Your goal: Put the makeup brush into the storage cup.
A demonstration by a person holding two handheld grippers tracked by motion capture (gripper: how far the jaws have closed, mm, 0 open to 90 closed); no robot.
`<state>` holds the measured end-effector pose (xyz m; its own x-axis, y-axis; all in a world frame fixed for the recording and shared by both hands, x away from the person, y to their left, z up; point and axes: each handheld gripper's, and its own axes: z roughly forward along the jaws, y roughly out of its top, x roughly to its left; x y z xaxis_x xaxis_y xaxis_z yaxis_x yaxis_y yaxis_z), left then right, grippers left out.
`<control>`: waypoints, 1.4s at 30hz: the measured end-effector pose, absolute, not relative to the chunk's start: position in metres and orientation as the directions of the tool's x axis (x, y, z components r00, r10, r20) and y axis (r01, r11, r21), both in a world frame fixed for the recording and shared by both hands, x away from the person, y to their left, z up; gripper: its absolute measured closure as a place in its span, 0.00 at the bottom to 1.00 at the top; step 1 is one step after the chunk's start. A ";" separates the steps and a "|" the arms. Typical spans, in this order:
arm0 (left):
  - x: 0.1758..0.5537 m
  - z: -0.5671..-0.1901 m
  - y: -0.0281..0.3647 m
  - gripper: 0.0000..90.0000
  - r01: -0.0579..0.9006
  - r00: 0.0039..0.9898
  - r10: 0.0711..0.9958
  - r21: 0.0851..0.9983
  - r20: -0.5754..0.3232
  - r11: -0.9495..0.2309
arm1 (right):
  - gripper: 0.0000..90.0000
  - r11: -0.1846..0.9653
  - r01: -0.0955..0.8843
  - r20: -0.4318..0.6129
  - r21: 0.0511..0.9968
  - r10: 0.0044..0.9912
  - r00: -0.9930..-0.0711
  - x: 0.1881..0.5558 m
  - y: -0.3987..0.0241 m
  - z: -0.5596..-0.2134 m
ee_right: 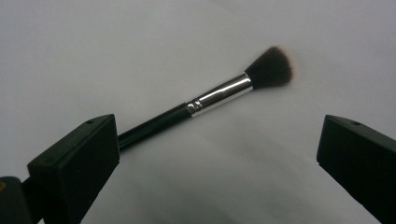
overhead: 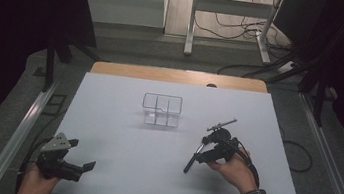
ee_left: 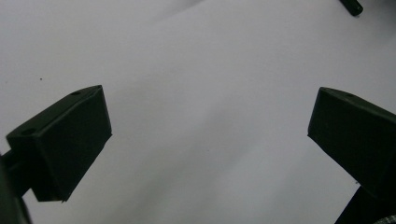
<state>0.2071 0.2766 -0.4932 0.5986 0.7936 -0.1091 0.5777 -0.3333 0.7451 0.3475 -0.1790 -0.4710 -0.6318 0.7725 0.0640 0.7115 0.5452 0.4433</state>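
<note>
While the right gripper (overhead: 206, 149) hangs over the white counter (overhead: 119, 135) in the high view, a slim black-handled makeup brush (overhead: 222, 124) lies just beyond it, between that gripper and the clear plastic organiser box with four compartments (overhead: 160, 109); the brush sits to the organiser's right and nearer the person. The left gripper (overhead: 82, 156) rests well away from the organiser, near the counter's near left corner, its jaws spread and nothing in them.

In the left gripper view, the two black jaws stand wide apart over bare white counter, holding nothing (a dark rounded tip at the top right edge is too cut off to identify).

In the right gripper view, the brush (ee_right: 219, 95) lies flat on the counter: black handle, shiny silver ferrule, dark fanned bristles with paler tips. The right gripper's jaws (ee_right: 219, 154) are wide open, and the handle passes behind the left jaw, so the brush is not yet between them and not gripped.

The step in hand looks like the approach to pick up the brush, probably for placing into the organiser. The next move calls for shifting the jaws so they straddle the handle, lowering, then closing on it.

No brand, label or writing is legible anywhere.
</note>
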 end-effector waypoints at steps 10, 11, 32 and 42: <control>0.207 -0.493 0.276 0.00 0.578 0.600 0.793 0.745 -0.110 -0.334 | 0.00 0.560 0.703 0.059 0.439 0.762 -0.644 0.351 -0.162 -0.475; 0.207 -0.493 0.277 0.00 0.578 0.600 0.793 0.745 -0.110 -0.334 | 0.00 0.563 0.702 0.056 0.437 0.761 -0.646 0.351 -0.160 -0.475; 0.207 -0.494 0.276 0.00 0.579 0.600 0.792 0.743 -0.112 -0.334 | 0.02 0.569 0.714 0.031 0.408 0.773 -0.634 0.358 -0.148 -0.494; 0.206 -0.494 0.277 0.00 0.581 0.601 0.791 0.742 -0.112 -0.336 | 0.05 0.582 0.713 0.009 0.392 0.772 -0.635 0.360 -0.146 -0.505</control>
<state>0.2064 0.2767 -0.4939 0.6013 0.7911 -0.1124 0.5806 -0.3360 0.7417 0.3596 -0.1461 -0.5050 -0.6354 0.7722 0.0090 0.7127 0.5819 0.3918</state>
